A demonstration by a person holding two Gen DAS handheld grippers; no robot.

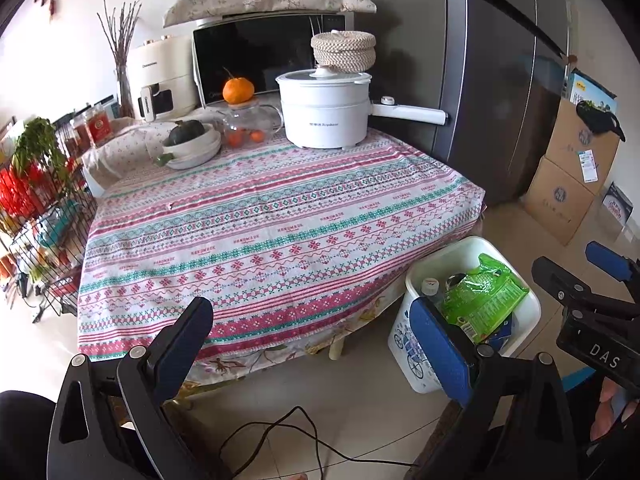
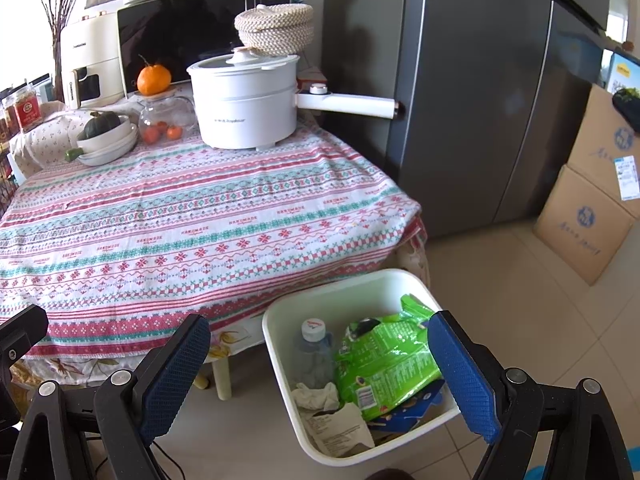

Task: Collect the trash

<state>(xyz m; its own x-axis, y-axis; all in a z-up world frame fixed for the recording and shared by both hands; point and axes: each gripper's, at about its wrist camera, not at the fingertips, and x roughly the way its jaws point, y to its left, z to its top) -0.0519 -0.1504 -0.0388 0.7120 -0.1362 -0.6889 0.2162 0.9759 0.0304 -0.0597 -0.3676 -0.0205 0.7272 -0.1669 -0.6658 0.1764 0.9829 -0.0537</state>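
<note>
Tall and grey, one smooth-fronted fridge (image 2: pixel 472 92) fills the far right of the room, with two stacked cardboard boxes (image 2: pixel 588 216) to its right on the pale tiled floor (image 2: pixel 500 280). One table (image 1: pixel 280 216) takes the middle, draped in a woven cloth banded pink, teal and white; its near edge and right corner hang free over the tiles, and most of the cloth is bare from the near edge up to the cookware. At the far edge stand one black-fronted microwave (image 1: pixel 264 60) under a floral cushion, one cream air fryer (image 1: pixel 164 76) to its left, and one white electric pot (image 1: pixel 324 112) with a long straight handle pointing right. One round woven basket (image 1: pixel 344 52) shows just behind the pot's lid. Left of the pot sit one glass teapot (image 1: pixel 248 120) with an orange (image 1: pixel 238 90) on its lid, and stacked white bowls (image 1: pixel 192 148) holding a dark green squash.

One white plastic trash bin (image 2: pixel 280 344), square with rounded corners, stands on the floor just beside the table's near right corner. Inside lie one glossy green snack bag (image 2: pixel 384 364), one clear bottle (image 2: pixel 314 352) with a white cap, crumpled paper (image 2: pixel 336 420) and a blue wrapper.

Both tools hover low, near the bin. The left gripper (image 1: pixel 316 356) is spread wide with nothing between its blue textured pads; the right gripper (image 2: pixel 320 376) is likewise released and empty, its fingers framing the bin.
</note>
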